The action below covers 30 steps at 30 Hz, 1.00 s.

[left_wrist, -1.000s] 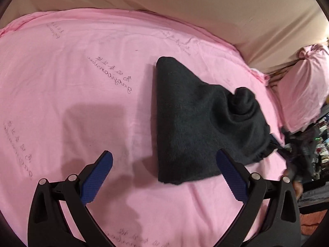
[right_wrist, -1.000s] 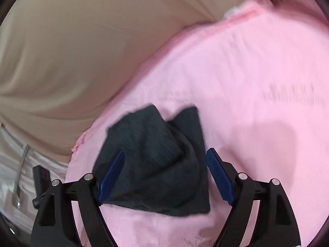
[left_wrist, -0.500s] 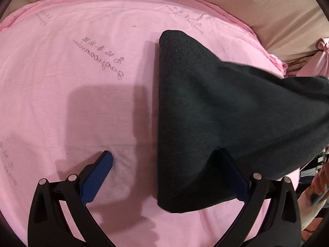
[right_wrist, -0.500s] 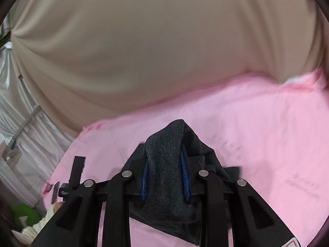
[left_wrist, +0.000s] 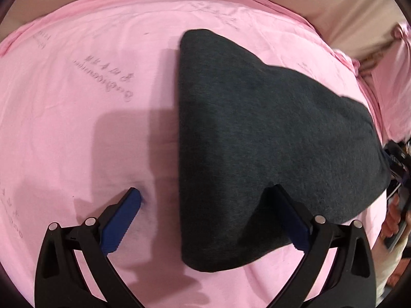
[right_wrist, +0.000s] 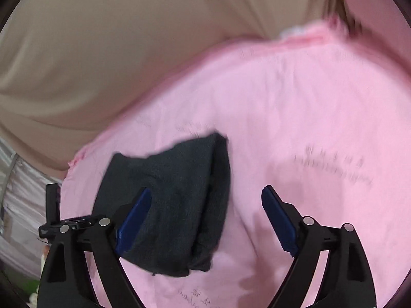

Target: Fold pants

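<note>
Right-wrist view showed your right gripper [right_wrist: 205, 210] opening, nothing pinched, above the folded dark pants [right_wrist: 177, 205] on the pink sheet [right_wrist: 308, 118], while your left gripper [left_wrist: 208, 205] stood spread.

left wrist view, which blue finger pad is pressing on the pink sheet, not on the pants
The left pad: it sits on bare pink sheet, while the right pad is over the dark pants.

Looks like a bedroom in a home. Pink sheet [left_wrist: 77, 128] with faint printed lettering spread over a soft surface, beige fabric [right_wrist: 128, 51] rising behind it. Pink pillow [left_wrist: 393, 82] off at the edge, pale curtain [right_wrist: 18, 205] beyond.
</note>
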Motion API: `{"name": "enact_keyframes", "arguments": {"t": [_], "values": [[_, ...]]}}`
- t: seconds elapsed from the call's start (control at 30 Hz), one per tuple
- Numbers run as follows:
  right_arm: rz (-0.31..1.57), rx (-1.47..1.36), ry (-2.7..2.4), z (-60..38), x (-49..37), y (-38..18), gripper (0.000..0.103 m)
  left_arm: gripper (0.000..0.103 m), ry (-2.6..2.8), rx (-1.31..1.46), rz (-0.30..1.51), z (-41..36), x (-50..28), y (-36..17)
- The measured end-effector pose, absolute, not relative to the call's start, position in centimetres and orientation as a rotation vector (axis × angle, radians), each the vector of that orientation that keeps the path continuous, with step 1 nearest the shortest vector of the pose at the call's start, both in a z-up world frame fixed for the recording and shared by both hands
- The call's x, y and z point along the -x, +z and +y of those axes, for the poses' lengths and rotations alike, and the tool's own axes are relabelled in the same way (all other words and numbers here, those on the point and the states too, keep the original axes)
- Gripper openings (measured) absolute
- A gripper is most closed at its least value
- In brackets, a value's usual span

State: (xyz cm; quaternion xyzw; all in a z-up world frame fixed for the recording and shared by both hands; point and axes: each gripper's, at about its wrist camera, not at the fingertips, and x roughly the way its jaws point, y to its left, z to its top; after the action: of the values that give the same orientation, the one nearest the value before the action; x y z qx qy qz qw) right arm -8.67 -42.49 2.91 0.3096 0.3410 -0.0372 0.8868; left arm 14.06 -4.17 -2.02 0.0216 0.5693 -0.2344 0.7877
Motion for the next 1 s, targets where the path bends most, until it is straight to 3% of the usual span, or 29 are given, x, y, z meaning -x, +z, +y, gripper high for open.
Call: {"name": "enact_keyframes", "arguments": {"t": [0.13, 0.23, 0.27, 0.43, 0.5, 0.53, 0.57, 0.67, 0.77, 0.8, 0.83, 0.93, 0.97, 1.0], "values": [[0.659, -0.763, 0.041, -41.4, 11.4, -0.5, 0.086, 0.098, -0.593, -0.042, 1.157, -3.8, -13.2, -2.3], [0.627, -0.736, 0.061, -40.5, 12.3, -0.2, 0.059, 0.098, -0.571, -0.034, 1.156, -3.9, -13.3, -2.3], [0.595, -0.724, 0.068, -40.5, 12.8, 1.0, 0.057, 0.098, -0.560, -0.036, 1.156, -4.0, -13.2, -2.4], [0.512, -0.500, 0.057, -39.7, 16.0, 5.3, 0.067, 0.098, -0.546, -0.032, 1.165, -4.2, -13.3, -2.5], [0.585, -0.378, 0.027, -38.0, 16.6, 4.4, 0.054, 0.098, -0.551, -0.022, 1.168, -4.0, -13.4, -2.5], [0.644, -0.327, 0.023, -37.0, 16.1, 3.6, 0.034, 0.098, -0.546, -0.027, 1.169, -4.1, -13.5, -2.5], [0.688, -0.281, 0.011, -36.2, 15.1, 3.0, 0.020, 0.098, -0.539, -0.030, 1.171, -4.0, -13.4, -2.6], [0.681, -0.130, -0.097, -35.1, 12.1, 2.0, 0.018, 0.098, -0.506, -0.038, 1.171, -4.3, -13.5, -2.7], [0.584, -0.150, -0.090, -36.0, 10.8, 3.0, 0.019, 0.098, -0.498, -0.029, 1.174, -4.4, -13.5, -2.7], [0.570, -0.182, -0.106, -36.9, 10.6, 3.2, 0.014, 0.098, -0.499, -0.030, 1.176, -4.4, -13.5, -2.7], [0.581, -0.246, -0.170, -38.7, 10.6, 3.0, 0.000, 0.098, -0.500, -0.029, 1.177, -4.3, -13.5, -2.7], [0.638, -0.429, -0.419, -44.5, 13.3, 0.5, 0.001, 0.098, -0.500, -0.034, 1.181, -4.3, -13.5, -2.7], [0.622, -0.453, -0.407, -44.9, 14.6, 0.3, 0.010, 0.098, -0.500, -0.039, 1.177, -4.8, -13.6, -2.8], [0.598, -0.469, -0.341, -44.4, 15.8, 0.4, 0.010, 0.098, -0.497, -0.049, 1.173, -5.0, -13.5, -2.8]]}}
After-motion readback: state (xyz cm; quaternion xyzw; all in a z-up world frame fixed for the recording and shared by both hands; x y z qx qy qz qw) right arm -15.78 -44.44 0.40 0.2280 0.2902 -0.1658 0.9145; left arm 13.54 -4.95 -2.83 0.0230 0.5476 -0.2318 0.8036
